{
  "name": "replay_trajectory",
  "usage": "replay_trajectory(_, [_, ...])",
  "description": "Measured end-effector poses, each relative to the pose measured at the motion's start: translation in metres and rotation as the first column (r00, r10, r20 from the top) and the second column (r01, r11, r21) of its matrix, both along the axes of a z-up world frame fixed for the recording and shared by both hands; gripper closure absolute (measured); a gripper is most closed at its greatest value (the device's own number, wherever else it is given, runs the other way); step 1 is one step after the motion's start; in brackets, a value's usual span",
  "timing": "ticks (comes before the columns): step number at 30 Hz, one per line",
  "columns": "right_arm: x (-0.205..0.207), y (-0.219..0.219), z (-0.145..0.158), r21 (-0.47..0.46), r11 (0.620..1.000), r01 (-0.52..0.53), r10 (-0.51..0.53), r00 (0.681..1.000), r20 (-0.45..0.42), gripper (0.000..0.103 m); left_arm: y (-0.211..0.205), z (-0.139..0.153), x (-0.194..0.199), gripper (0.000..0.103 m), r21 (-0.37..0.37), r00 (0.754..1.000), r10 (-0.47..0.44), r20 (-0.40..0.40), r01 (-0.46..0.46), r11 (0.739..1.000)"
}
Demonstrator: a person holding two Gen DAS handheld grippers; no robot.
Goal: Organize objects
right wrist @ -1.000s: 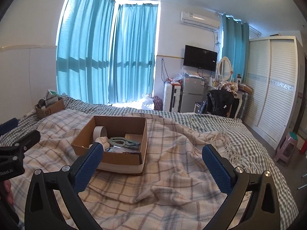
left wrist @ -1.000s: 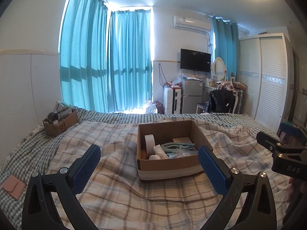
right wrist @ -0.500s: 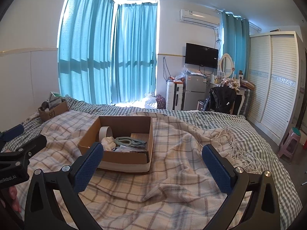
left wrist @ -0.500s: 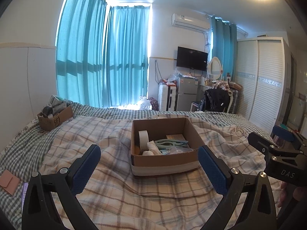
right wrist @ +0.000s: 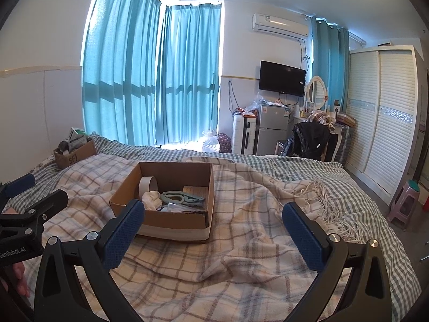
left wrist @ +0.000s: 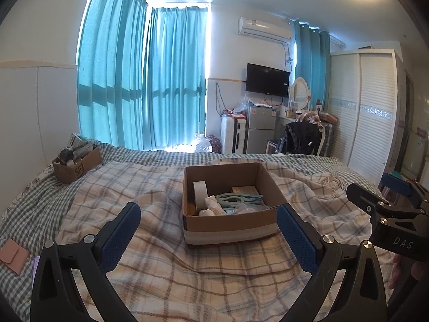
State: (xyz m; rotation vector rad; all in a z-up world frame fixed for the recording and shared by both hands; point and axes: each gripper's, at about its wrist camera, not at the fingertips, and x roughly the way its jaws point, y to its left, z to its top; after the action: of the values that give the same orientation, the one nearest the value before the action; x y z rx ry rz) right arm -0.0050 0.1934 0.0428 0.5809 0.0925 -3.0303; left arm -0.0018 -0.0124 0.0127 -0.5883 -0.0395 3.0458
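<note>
A: What fills the frame?

B: A bed [left wrist: 32, 204] in green gingham, with a plaid blanket [left wrist: 166, 265] rumpled over most of it. Its far edge runs under the teal curtains [left wrist: 139, 86]; its right edge drops to the floor beside the white wardrobe [right wrist: 386, 123], where a pink stool [right wrist: 405, 204] stands.

A: And the things to sort?

B: An open cardboard box [left wrist: 230, 225] sits mid-blanket, well apart from every bed edge. Inside, a tape roll [left wrist: 199, 193] stands against the left wall, a white cloth [left wrist: 214, 205] just beside it, and a pale green hanger [left wrist: 236, 200] lies across the middle.

A: Room around it?

B: Bare blanket on all four sides, broadest to its right, up to the fringe [right wrist: 319, 196]. A smaller box [left wrist: 77, 165] sits at the far left corner; a pink wallet [left wrist: 13, 255] lies near the left edge.

A: The tools?

B: The left tool [left wrist: 209, 233] is released, spread wide, short of the box. The right tool [right wrist: 214, 230] is equally spread, grasping nothing, over blanket right of the box.
</note>
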Motion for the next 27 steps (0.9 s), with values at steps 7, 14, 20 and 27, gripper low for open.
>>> replay_trajectory(7, [-0.0001,-0.0015,0.0019,0.007,1.0,-0.005,0.005,1.0,-0.005,0.0,0.0011,0.0015,0.0005,0.0,-0.012,1.0,-0.002,-0.003,0.002,1.0])
replay_trajectory(14, [-0.0002,-0.005,0.0011,0.01,1.0,-0.012,0.012,1.0,-0.005,0.0,-0.0022,0.0021,0.0008,0.0,-0.004,1.0,0.009,-0.004,-0.009,1.0])
replay_trajectory(20, [0.0005,-0.0061,0.0022,0.011,1.0,-0.013,0.013,1.0,-0.004,0.0,-0.0033,0.0025,0.0007,0.0,-0.002,1.0,0.011,-0.001,-0.011,1.0])
replay_trajectory(27, [0.0013,-0.0068,0.0026,0.011,1.0,-0.01,0.01,1.0,-0.003,0.0,-0.0013,0.0019,0.0026,0.0,-0.013,1.0,0.011,-0.007,-0.011,1.0])
